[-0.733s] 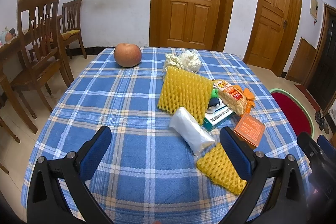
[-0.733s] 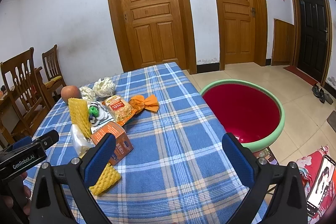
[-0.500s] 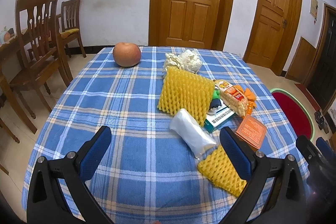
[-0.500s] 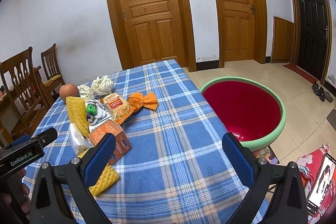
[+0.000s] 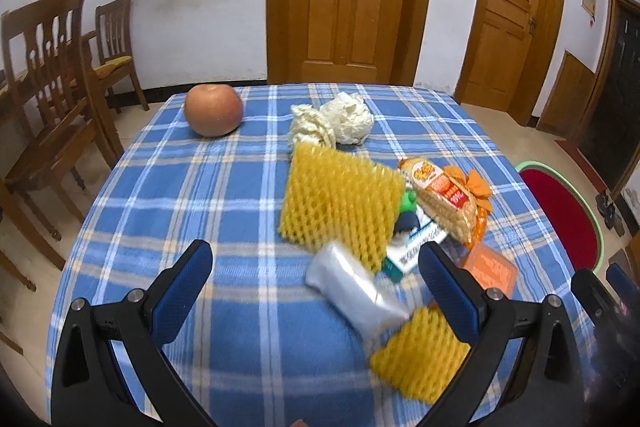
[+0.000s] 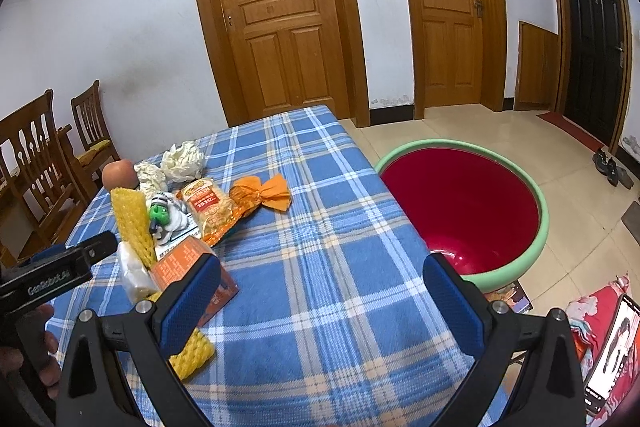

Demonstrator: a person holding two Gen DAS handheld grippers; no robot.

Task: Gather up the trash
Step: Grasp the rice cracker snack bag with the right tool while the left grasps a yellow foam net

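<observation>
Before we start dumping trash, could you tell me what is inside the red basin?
The red basin looks bare inside; only its glossy red wall shows. The right gripper's fingers cover its near bottom.

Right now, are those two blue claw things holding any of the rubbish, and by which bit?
Nothing is held. The left gripper and the right gripper both have their jaws wide open above the table, touching none of the trash.

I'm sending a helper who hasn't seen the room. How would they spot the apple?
Find the blue plaid table. At its far corner nearest the wooden chairs sits the apple, apart from the litter. It is the only round, smooth, reddish-orange thing there.
</observation>
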